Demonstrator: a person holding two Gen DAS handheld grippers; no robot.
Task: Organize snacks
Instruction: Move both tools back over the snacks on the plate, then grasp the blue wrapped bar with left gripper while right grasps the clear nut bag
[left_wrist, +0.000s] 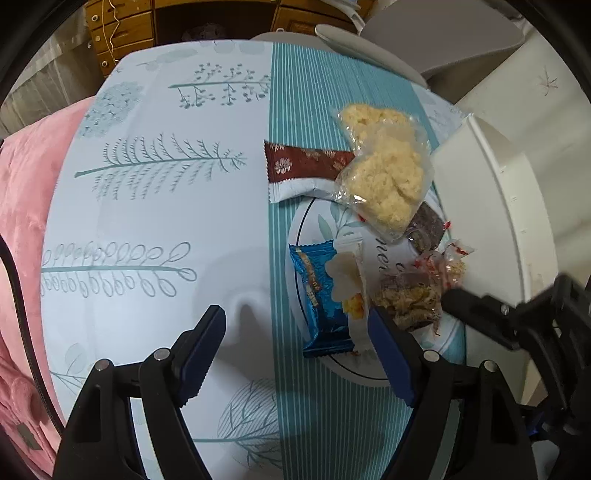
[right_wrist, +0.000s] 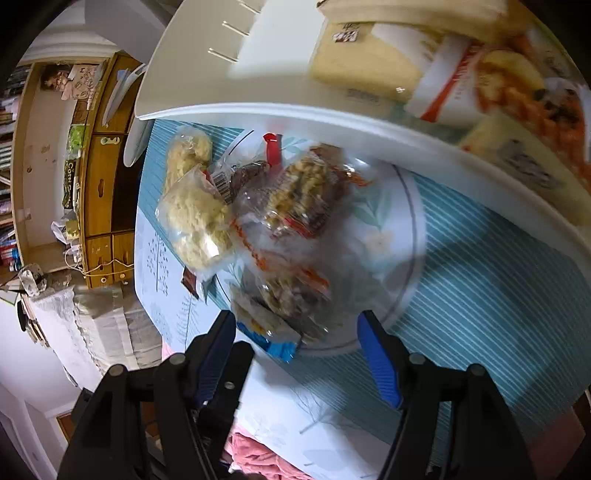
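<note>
Snacks (left_wrist: 384, 177) crowd the plate (left_wrist: 443, 339); both grippers' fingers released; only right view shows boxed packets (right_wrist: 369, 70).

The left wrist camera looks steeply down past its left gripper (left_wrist: 297, 349) onto the tablecloth (left_wrist: 147, 221), close above. The right wrist camera tilts down past its right gripper (right_wrist: 297, 354), nearer the white bin (right_wrist: 295, 110). Both share the plate (left_wrist: 373, 369) of snacks ahead.
</note>
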